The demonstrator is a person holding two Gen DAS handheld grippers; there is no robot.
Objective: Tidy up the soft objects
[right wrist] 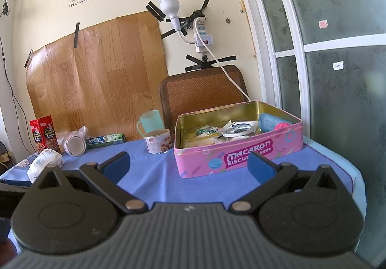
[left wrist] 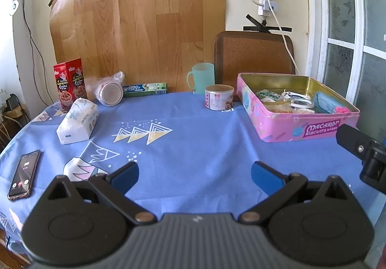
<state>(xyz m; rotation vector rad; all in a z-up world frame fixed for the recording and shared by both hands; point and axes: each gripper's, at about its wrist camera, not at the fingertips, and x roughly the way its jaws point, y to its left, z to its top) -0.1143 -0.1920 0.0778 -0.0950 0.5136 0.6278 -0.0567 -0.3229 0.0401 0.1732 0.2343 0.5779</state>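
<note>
A pink Macaron Biscuits tin (left wrist: 289,124) stands open on the blue tablecloth at the right; it also shows in the right wrist view (right wrist: 241,155). Inside lie a blue soft roll (left wrist: 327,101), a pink fluffy item (left wrist: 342,109), tape rolls and small packets. A white tissue pack (left wrist: 78,120) lies at the left; it also shows in the right wrist view (right wrist: 43,160). My left gripper (left wrist: 194,173) is open and empty over the cloth. My right gripper (right wrist: 188,164) is open and empty just in front of the tin.
A phone (left wrist: 24,175) lies at the left edge. A red snack box (left wrist: 70,85), a wrapped jar (left wrist: 109,93), a toothpaste box (left wrist: 144,89), a green mug (left wrist: 202,77) and a can (left wrist: 218,96) stand along the back. A chair back (left wrist: 253,57) rises behind.
</note>
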